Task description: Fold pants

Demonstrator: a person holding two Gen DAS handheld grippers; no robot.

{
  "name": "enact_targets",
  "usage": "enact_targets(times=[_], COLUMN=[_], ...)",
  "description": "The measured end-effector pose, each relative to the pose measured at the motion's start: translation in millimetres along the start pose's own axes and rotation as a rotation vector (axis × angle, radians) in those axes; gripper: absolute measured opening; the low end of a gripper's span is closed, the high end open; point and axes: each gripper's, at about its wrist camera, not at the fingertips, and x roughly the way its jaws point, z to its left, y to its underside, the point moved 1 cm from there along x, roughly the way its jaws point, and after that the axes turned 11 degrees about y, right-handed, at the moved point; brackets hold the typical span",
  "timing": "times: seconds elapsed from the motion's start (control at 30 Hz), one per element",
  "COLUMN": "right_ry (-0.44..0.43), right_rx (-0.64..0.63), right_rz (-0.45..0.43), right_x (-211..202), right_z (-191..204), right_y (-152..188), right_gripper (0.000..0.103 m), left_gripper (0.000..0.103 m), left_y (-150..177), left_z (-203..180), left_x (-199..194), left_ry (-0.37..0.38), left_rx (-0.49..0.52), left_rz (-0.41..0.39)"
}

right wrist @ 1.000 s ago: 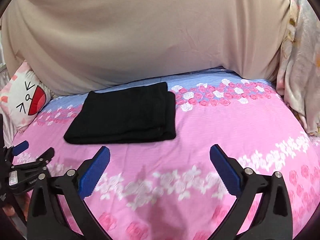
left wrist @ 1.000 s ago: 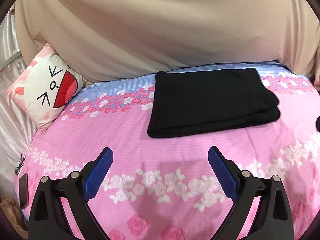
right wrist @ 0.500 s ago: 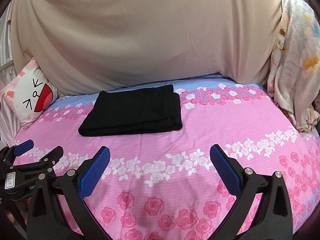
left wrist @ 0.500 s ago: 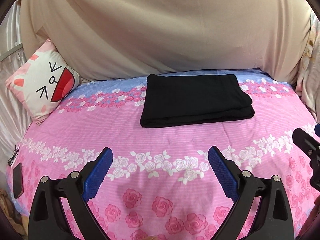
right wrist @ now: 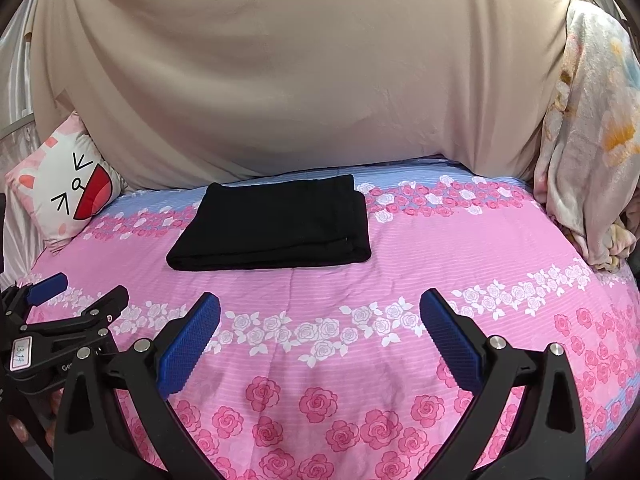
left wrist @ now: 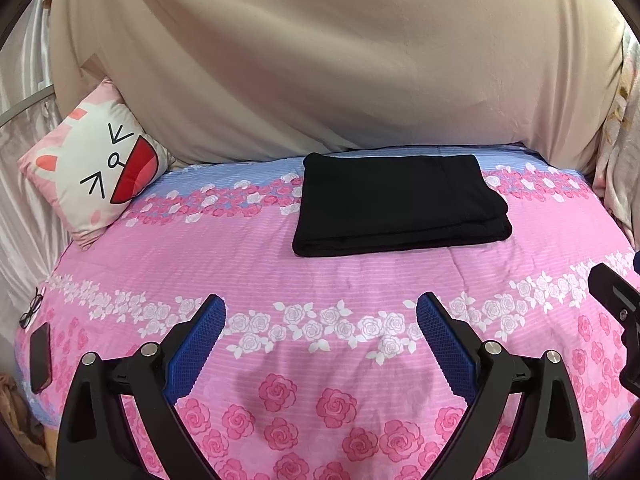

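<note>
Pillow (left wrist: 96, 178) with a cartoon face leans at the bed's far left corner, well left of both tongs; glasses (left wrist: 31, 307) and a phone (left wrist: 41, 356) lie by the left edge. Next, the left tongs (left wrist: 321, 314) stand wide and empty above the rose quilt (left wrist: 320, 276). Pants (left wrist: 396, 204), already a neat black rectangle, lie ahead of both tongs and well apart from them, long axis running left to right across the bed, near the beige drape (left wrist: 320, 80). From the left tongs they sit straight ahead, slightly right; from the right tongs (right wrist: 320, 312), also wide and empty, they sit ahead and a little left (right wrist: 276, 226). Neither pair looks clearly nearer. Folding seems done, so any coming move is likely only a retreat or a touch-up. Bare quilt lies between, nothing blocking. A floral blanket (right wrist: 588, 152) hangs at far right.
</note>
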Motion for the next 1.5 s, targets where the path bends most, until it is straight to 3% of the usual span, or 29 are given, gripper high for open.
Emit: enact_targets(times=[0.77, 0.97, 1.5], right_ry=[-0.004, -0.008, -0.012], right_rx=[0.013, 0.017, 0.026], right_rz=[0.023, 0.03, 0.038], right_x=[5.0, 7.2, 7.6], right_z=[0.7, -2.6, -5.5], right_y=[3.7, 5.0, 6.6], right_gripper=[0.098, 0.098, 0.098], left_gripper=[0.095, 0.095, 0.095], left_y=[-3.5, -4.3, -7.0], left_z=[2.4, 1.4, -1.5], left_x=[6.2, 10.1, 9.4], left_ry=[-0.013, 0.054, 0.022], left_rx=[0.014, 0.006, 0.028], left_rz=[0.0, 0.022, 0.006])
